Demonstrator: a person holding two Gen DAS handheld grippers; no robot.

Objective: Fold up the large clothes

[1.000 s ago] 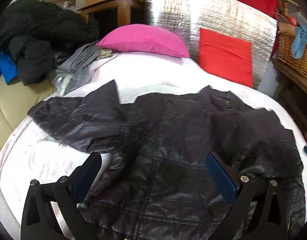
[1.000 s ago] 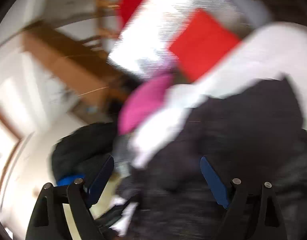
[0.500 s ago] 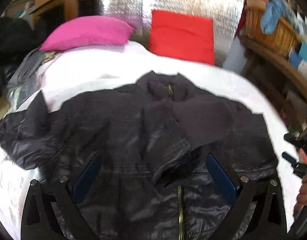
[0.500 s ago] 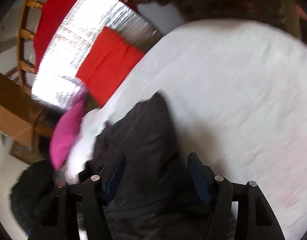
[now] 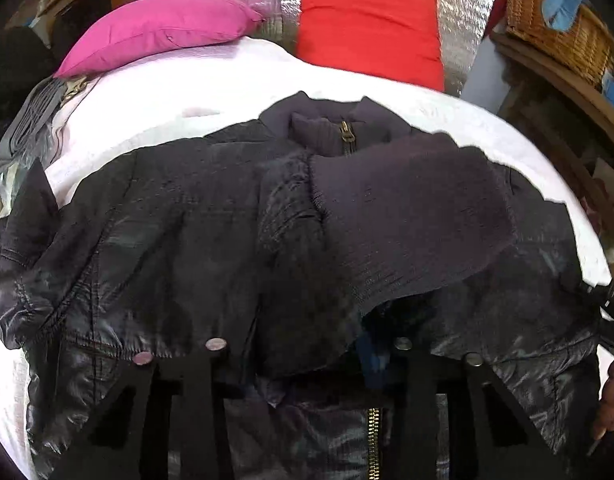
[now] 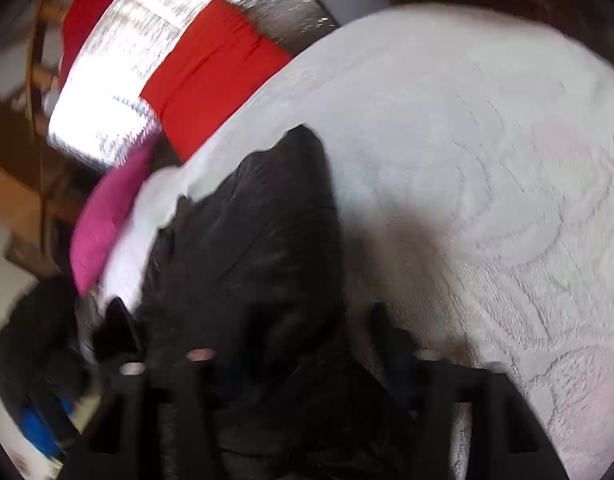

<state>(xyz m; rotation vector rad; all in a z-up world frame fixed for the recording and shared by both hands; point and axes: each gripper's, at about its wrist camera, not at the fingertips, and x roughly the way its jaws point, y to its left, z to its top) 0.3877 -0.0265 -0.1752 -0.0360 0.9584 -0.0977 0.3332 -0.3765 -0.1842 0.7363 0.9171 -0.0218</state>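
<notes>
Black jacket [image 5: 211, 240] lies spread on the white bed [image 5: 211, 80], collar at 12 o'clock. Left tool [image 5: 307, 352] and right tool [image 6: 295, 360] have just been closing, jacket fabric between both; firm grip unclear. Grasp step; next, lift and fold.

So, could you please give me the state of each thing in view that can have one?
jacket: spread on the bed, zipped at the collar, one sleeve folded across the front
left gripper: jaws have just been closing, jacket fabric between them
right gripper: jaws have just been closing over the jacket's edge
pink pillow: lying flat
red cushion: propped upright
</notes>
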